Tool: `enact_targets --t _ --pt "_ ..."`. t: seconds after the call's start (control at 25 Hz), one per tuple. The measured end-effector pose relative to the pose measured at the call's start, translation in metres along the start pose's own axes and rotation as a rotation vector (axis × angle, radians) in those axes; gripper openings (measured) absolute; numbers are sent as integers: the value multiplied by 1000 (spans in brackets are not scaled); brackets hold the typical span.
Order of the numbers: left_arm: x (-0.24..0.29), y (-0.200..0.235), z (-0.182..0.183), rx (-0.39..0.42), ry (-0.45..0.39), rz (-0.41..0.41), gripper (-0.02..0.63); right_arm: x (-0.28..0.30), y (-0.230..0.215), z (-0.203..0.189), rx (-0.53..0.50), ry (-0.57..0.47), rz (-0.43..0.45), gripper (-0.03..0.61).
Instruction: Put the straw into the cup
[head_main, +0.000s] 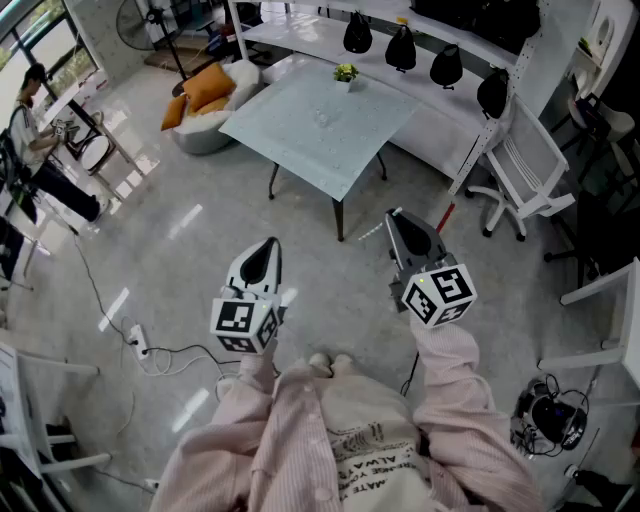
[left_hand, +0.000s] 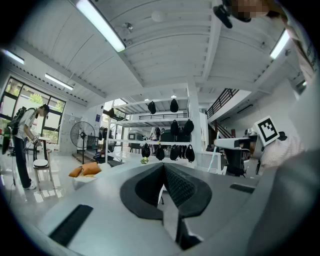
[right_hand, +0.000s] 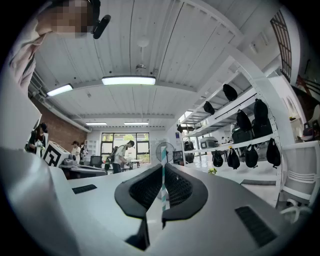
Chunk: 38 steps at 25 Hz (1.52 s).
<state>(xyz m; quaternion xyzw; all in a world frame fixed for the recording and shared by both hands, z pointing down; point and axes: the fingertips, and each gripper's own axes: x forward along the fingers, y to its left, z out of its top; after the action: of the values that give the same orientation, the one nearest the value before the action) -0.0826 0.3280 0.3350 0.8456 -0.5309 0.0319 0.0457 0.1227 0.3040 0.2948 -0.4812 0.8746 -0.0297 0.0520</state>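
Note:
My right gripper (head_main: 393, 216) (right_hand: 162, 172) is shut on a thin straw (right_hand: 162, 176) with teal and white stripes, which stands upright between the pads. In the head view the straw (head_main: 371, 231) sticks out sideways at the jaw tips. My left gripper (head_main: 268, 246) (left_hand: 164, 170) is shut with nothing in it. Both grippers are held level over the floor, well short of the glass table (head_main: 300, 150). A small clear thing (head_main: 322, 117) stands near the table's middle; I cannot tell whether it is the cup.
A small potted plant (head_main: 346, 72) sits at the table's far edge. White shelving with black bags (head_main: 400, 48) lines the back. A white chair (head_main: 520, 170) stands at the right and an orange cushion (head_main: 205, 90) at the left. Cables (head_main: 140, 345) lie on the floor. A person (head_main: 30, 110) stands at the far left.

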Motion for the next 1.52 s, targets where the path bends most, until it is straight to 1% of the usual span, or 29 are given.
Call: enact_targets --t 0.32,0.6,0.76,0.96,1.2,1.52 --pt "4 -14 -1 -19 2 5 0 -9 -13 1 6 2 1 9" --pt "5 -27 -7 -25 -5 12 0 -12 -25 -4 15 -19 8 9" --pt "6 -22 -7 -33 -3 30 0 -7 -27 -6 30 -22 13 9" --pt "17 -16 -7 -38 -2 32 0 5 -31 -8 32 -18 20 9" --pt "44 -3 -15 -48 9 27 0 28 -48 -20 42 -5 15 9" --pt "113 43 -16 -63 10 12 0 101 -79 -35 48 6 3 9"
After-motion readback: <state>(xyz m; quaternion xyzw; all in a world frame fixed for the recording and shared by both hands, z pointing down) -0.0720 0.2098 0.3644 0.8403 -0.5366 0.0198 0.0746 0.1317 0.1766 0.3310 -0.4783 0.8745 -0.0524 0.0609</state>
